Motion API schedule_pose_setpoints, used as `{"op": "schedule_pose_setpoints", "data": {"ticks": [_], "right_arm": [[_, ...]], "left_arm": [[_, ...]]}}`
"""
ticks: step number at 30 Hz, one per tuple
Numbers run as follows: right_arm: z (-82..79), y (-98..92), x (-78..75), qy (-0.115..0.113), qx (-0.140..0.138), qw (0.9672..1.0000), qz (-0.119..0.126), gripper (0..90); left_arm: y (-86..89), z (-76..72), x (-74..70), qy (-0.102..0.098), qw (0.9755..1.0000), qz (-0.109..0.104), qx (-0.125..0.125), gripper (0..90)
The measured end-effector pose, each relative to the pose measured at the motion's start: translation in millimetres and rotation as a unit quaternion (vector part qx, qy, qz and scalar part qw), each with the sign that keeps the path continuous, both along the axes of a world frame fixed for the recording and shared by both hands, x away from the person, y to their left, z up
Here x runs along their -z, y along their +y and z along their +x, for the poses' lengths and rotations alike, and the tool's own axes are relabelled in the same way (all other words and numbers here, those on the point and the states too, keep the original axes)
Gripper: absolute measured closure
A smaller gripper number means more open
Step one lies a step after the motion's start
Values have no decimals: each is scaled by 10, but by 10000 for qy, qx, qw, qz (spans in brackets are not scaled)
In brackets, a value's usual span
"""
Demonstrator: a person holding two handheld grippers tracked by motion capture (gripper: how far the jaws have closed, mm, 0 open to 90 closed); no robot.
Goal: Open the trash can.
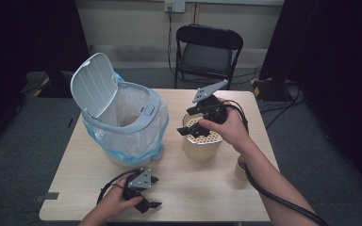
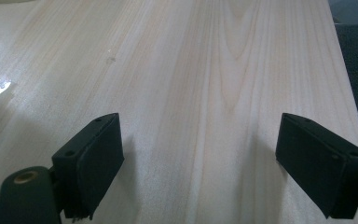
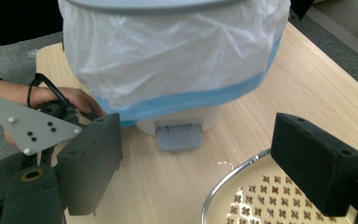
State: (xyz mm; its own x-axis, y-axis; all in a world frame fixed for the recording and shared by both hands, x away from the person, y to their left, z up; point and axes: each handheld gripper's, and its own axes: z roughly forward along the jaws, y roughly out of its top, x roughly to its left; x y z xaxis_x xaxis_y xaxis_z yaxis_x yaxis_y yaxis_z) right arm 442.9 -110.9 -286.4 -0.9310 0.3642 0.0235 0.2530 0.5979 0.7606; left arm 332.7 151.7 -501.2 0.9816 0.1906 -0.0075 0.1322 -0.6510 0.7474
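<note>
Jaws spread, the right gripper (image 1: 191, 128) is hovering over the perforated container (image 1: 201, 141), seemingly lining up; the left gripper (image 1: 152, 193) is idling open on the table (image 1: 207, 188).

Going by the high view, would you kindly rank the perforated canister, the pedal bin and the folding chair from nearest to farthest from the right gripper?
1. Perforated canister: directly beneath the right gripper.
2. Pedal bin: to its left, lid open.
3. Folding chair: beyond the table's far edge.
</note>
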Motion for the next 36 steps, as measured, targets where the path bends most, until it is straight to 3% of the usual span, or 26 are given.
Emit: {"op": "schedule_pose_setpoints", "data": {"ticks": [29, 36], "right_arm": [[-317, -561, 430, 97, 165, 9997, -147, 163], [-380, -726, 462, 65, 233, 9997, -44, 155]], "left_arm": [[-2, -1, 4, -9, 10000, -21, -11, 141], [-1, -4, -1, -11, 10000, 10, -18, 141]]}}
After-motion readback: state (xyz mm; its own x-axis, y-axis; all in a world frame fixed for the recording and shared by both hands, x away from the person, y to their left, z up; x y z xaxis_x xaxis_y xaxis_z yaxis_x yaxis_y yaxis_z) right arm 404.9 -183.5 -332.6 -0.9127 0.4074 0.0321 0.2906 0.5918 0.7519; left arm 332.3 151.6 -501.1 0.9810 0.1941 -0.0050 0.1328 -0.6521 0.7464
